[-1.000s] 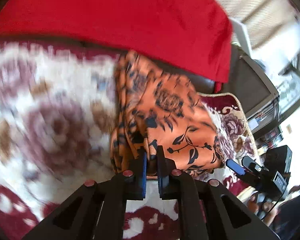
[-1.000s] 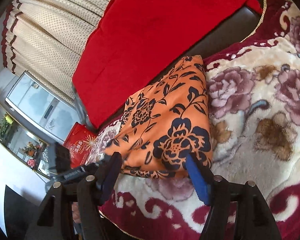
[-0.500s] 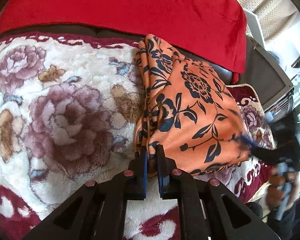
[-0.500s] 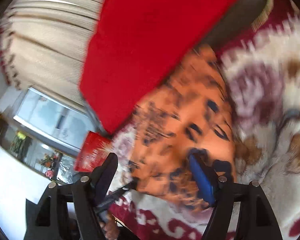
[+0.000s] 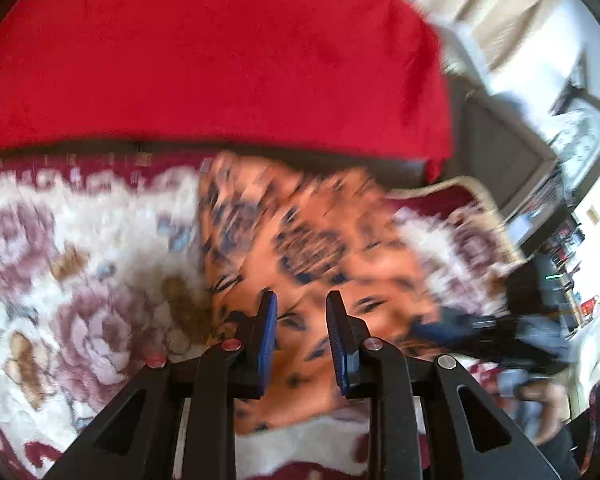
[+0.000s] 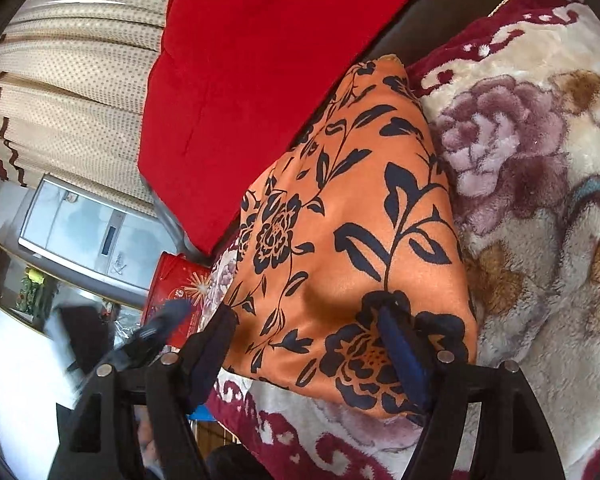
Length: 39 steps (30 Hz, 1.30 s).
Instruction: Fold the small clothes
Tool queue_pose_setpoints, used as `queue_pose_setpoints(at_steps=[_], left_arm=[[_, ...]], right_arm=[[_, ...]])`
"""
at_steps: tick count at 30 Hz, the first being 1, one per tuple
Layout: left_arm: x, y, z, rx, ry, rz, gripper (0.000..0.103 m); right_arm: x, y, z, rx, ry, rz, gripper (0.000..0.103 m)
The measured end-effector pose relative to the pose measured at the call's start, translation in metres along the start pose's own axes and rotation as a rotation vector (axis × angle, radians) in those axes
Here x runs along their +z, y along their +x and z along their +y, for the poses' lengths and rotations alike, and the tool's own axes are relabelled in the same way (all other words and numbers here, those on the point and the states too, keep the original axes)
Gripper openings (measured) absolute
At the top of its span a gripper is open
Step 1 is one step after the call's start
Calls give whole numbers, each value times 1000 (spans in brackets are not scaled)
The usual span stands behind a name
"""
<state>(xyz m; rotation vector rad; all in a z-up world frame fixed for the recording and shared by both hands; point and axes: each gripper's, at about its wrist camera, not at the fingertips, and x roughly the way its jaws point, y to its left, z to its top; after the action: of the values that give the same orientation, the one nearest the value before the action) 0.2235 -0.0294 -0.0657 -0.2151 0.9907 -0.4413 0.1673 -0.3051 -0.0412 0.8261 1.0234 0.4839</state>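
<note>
Currently the folded orange floral garment (image 6: 352, 216) lies on the plush floral blanket (image 6: 540, 240), long axis running from the grippers toward the red cushion (image 6: 260, 60), far end narrowing to a corner. Left gripper (image 5: 302, 312) has just been opening, jaws parted above the cloth, nothing clamped. Right gripper (image 6: 308, 332) is spread wide, straddling the near edge, not pinching.

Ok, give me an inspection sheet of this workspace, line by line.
Surface: plush floral blanket, cream and maroon.
Job's things: orange floral garment, folded, flat on the blanket.
Clutter: red cloth draped behind the garment; red box off the blanket's edge.
Grippers: left gripper jaws have just been opening, over the garment, gripping nothing; right gripper open, low over the garment's near edge.
Cables: nothing seen.
Surroundings: dotted beige curtain, glass-fronted cabinet.
</note>
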Motion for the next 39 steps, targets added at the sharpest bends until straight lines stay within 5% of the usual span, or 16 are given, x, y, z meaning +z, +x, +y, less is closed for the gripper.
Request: queue_pose_setpoints(at_steps=[1, 2, 6, 7, 9, 11, 14, 16, 19, 21, 31, 34, 36, 39], left_arm=[[-3, 18, 13, 53, -27, 55, 22], [-6, 26, 23, 65, -42, 67, 8], [1, 8, 44, -37, -124, 35, 7], [9, 0, 40, -46, -100, 13, 9], [30, -6, 34, -52, -65, -32, 44], [53, 2, 36, -58, -69, -45, 52], [91, 40, 50, -122, -145, 16, 52], [105, 69, 63, -100, -198, 68, 48], [110, 100, 88, -100, -299, 150, 12], [106, 99, 95, -135, -301, 136, 8], [98, 89, 113, -176, -312, 107, 11], [99, 69, 101, -182, -267, 64, 16], [98, 66, 99, -214, -274, 50, 28], [89, 65, 95, -223, -268, 52, 26]], right_arm=[[0, -1, -1, 3, 3, 5, 77], [1, -1, 0, 4, 4, 8, 77], [2, -1, 4, -7, -29, 37, 77], [4, -1, 5, -15, -38, 42, 77], [5, 0, 7, -19, -51, 50, 78], [5, 1, 9, -17, -58, 52, 78], [4, 1, 8, -4, -65, 56, 78], [5, 2, 7, 9, -57, 60, 78], [6, 2, 5, 26, -52, 67, 78], [5, 1, 5, 28, -61, 68, 78], [10, -5, 6, 43, -61, 89, 79], [22, -27, 10, 76, -71, 29, 79], [34, -40, 2, 43, -60, -19, 82], [49, -43, -26, -6, 18, -60, 83]])
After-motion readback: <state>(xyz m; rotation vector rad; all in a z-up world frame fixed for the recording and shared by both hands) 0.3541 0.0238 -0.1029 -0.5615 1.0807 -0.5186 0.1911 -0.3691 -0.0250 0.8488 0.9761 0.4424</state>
